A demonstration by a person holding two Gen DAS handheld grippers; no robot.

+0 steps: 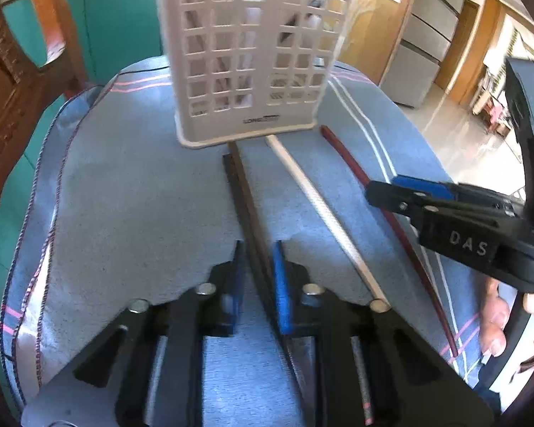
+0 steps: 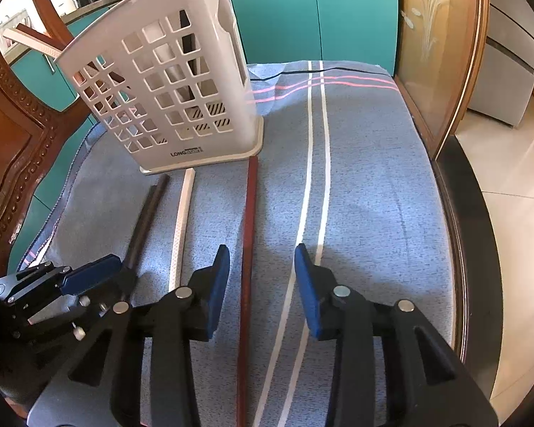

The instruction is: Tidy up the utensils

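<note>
A white slotted utensil basket point(image 1: 252, 53) point(image 2: 167, 82) stands on the blue cloth, with sticks poking out of its top. Three chopsticks lie in front of it: a dark one point(image 1: 244, 185) point(image 2: 149, 213), a white one point(image 1: 313, 192) point(image 2: 183, 220) and a red one point(image 1: 349, 163) point(image 2: 249, 213). My left gripper point(image 1: 258, 277) point(image 2: 99, 270) is shut on the dark chopstick near its near end. My right gripper point(image 2: 262, 252) point(image 1: 384, 186) is open, straddling the red chopstick, which lies nearer the left pad without being pressed.
The blue striped cloth point(image 2: 373, 195) covers the table, whose edge point(image 2: 455, 213) drops off at the right. A carved wooden chair point(image 2: 14, 142) stands at the left. Teal cabinets are behind. A person's hand point(image 1: 495, 320) holds the right gripper.
</note>
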